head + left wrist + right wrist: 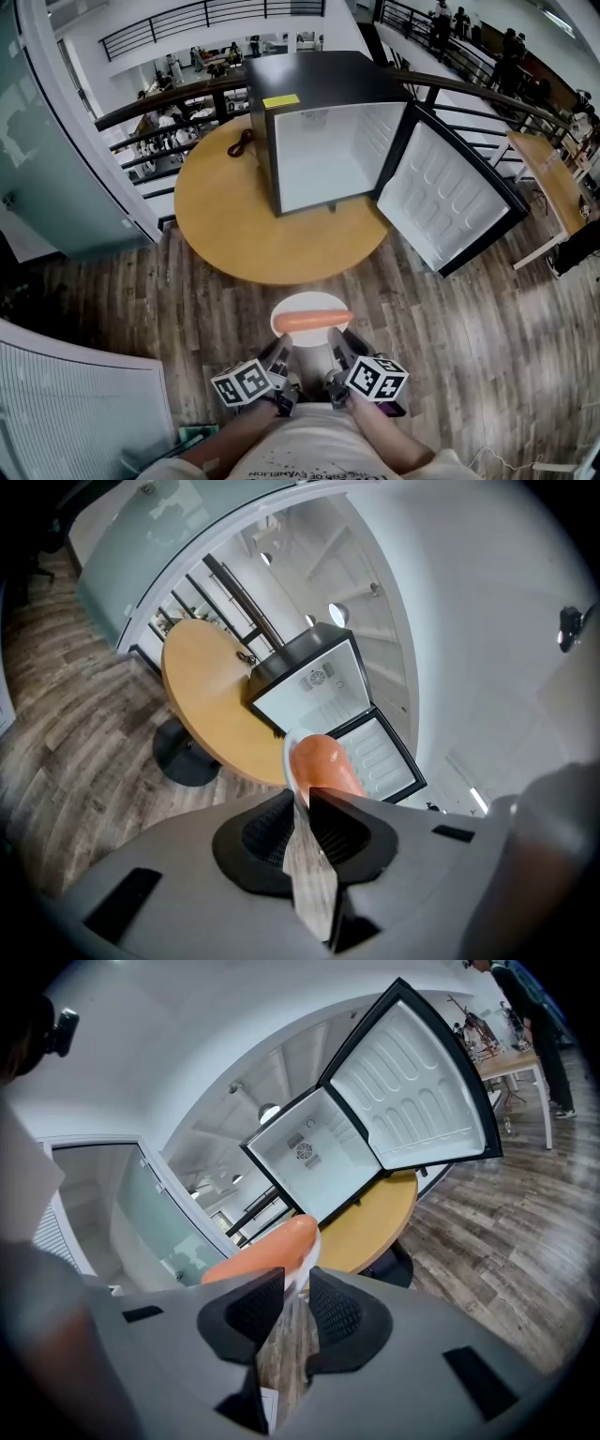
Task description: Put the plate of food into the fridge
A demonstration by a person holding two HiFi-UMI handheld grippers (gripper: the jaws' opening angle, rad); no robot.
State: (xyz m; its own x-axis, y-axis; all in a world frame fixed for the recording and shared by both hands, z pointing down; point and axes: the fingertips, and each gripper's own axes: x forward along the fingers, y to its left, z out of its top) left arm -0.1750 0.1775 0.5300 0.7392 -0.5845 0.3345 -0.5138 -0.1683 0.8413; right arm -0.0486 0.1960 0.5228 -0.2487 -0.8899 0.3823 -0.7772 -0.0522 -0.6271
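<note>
A white plate [309, 302] carrying an orange sausage [312, 320] hangs in the air over the wood floor, just short of the round table [234, 225]. My left gripper [281, 354] pinches its near-left rim and my right gripper [337, 351] its near-right rim; both are shut on the plate. The left gripper view has the plate's edge [289, 754] between the pads [267, 832], with the sausage [323, 766] beyond. Seen from the right gripper, the rim [309, 1258] sits between the pads [333, 1312]. The black mini fridge [328, 141] stands on the table, its door [455, 202] swung open to the right, the inside white and empty.
A dark cable [241, 142] lies on the table left of the fridge. A black railing [169, 98] runs behind the table, with people on a lower floor beyond. A glass wall [56, 187] is at the left, a white ribbed panel [66, 403] at the lower left, a desk [553, 178] at the right.
</note>
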